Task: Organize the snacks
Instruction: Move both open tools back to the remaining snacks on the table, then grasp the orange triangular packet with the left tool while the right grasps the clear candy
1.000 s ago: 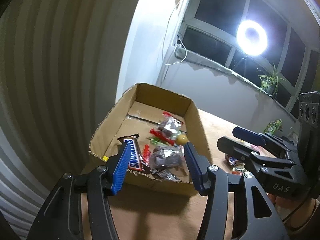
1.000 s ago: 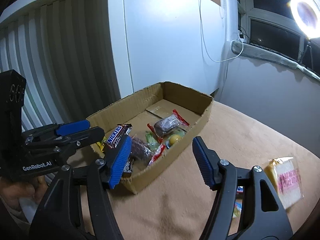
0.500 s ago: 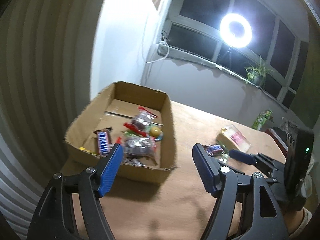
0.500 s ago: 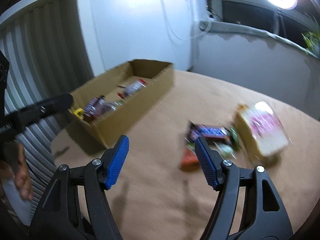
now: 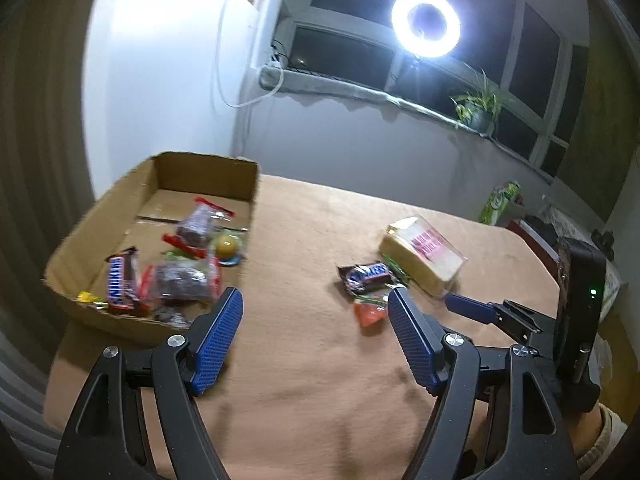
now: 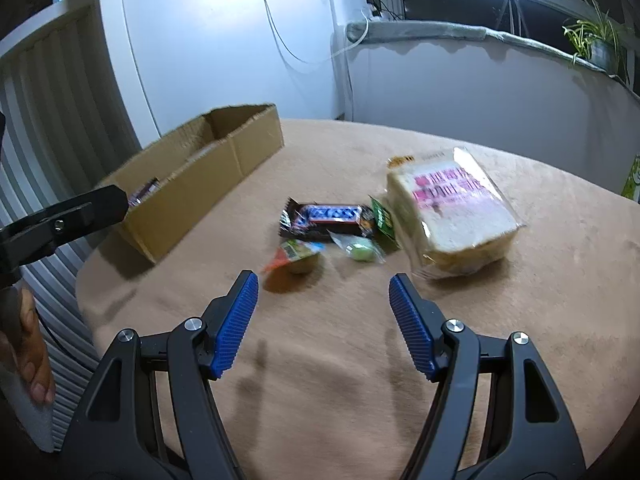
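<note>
A cardboard box (image 5: 120, 200) (image 6: 224, 160) at the table's left holds several snacks, among them a Snickers bar (image 5: 118, 280) and a yellow ball candy (image 5: 226, 245). On the table lie a Snickers bar (image 6: 332, 218) (image 5: 366, 274), a small orange-lidded cup (image 6: 296, 258) (image 5: 370, 312), a green wrapped candy (image 6: 360, 250), a green packet (image 6: 382, 220) and a bagged sandwich (image 6: 448, 216) (image 5: 424, 254). My left gripper (image 5: 314, 336) is open and empty, right of the box. My right gripper (image 6: 324, 320) is open and empty, just in front of the loose snacks.
The table has a tan cloth (image 6: 320, 400) with a rounded front edge. A green carton (image 5: 500, 200) stands at the far right. A ring light (image 5: 426, 22) and a potted plant (image 5: 478, 108) are by the window. A ribbed white wall (image 6: 36, 100) runs along the left.
Both grippers swung right, away from the box. The right gripper now faces the loose snacks and sandwich on the table. Both stayed open and empty.
</note>
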`<state>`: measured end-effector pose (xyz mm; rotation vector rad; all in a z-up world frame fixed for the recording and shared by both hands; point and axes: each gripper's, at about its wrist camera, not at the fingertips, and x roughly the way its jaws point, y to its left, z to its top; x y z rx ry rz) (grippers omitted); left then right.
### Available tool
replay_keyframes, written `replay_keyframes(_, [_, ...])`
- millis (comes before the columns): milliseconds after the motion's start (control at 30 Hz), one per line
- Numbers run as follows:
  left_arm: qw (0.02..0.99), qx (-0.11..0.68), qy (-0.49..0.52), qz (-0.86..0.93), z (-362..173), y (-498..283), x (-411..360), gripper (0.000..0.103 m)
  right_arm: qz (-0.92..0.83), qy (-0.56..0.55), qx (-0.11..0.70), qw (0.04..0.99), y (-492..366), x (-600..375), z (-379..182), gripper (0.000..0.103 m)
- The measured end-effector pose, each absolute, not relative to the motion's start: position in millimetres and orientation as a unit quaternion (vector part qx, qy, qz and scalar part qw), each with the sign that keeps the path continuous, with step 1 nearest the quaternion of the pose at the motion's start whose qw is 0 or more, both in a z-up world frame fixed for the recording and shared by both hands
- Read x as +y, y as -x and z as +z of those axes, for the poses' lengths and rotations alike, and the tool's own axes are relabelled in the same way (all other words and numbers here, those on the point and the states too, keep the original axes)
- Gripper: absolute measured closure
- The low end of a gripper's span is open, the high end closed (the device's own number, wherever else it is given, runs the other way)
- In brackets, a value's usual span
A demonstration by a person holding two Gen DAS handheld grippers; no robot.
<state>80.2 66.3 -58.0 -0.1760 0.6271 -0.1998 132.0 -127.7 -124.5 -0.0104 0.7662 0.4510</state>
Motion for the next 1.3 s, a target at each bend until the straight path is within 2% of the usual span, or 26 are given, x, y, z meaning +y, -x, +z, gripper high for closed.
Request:
replay_keyframes(300, [0.916, 0.358, 0.111, -0.144, -87, -98, 40, 0.028, 0.258, 0.041, 0.405, 0.876, -162, -121, -131, 0.032])
replay_keyframes(433, [0.91, 0.368, 0.113, -0.151, -95, -102, 37, 0.028, 0.258, 0.041, 0.413, 0.873, -180, -124, -132, 0.039])
replay_keyframes(567, [0.908, 0.376, 0.102, -0.152, -101, -108, 31, 0.028, 0.261, 0.049, 0.417, 0.869, -190, -123, -135, 0.04])
replay_keyframes(667, [0.908, 0.379, 0.091, -0.154, -106, -115, 24, 0.028, 0.262, 0.05, 0.423, 0.866, -197, -123, -139, 0.051])
replay_keyframes(733, [0.907, 0.382, 0.087, -0.153, -110, -120, 20, 0.028, 0.267, 0.049, 0.431, 0.861, -200, -122, -143, 0.074])
replay_keyframes(800, [0.907, 0.384, 0.085, -0.153, -113, -125, 15, 0.028, 0.268, 0.048, 0.435, 0.858, -201, -122, -146, 0.076])
replay_keyframes(900, [0.905, 0.386, 0.083, -0.157, -115, -129, 10, 0.029, 0.271, 0.037, 0.432, 0.859, -201, -125, -145, 0.086])
replay_keyframes(1233, [0.901, 0.396, 0.091, -0.154, -121, -150, 8, 0.033, 0.284, 0.042, 0.437, 0.852, -210, -124, -146, 0.083])
replay_keyframes(1300, [0.901, 0.398, 0.088, -0.151, -123, -151, 9, 0.047, 0.286, 0.053, 0.432, 0.853, -211, -119, -145, 0.082])
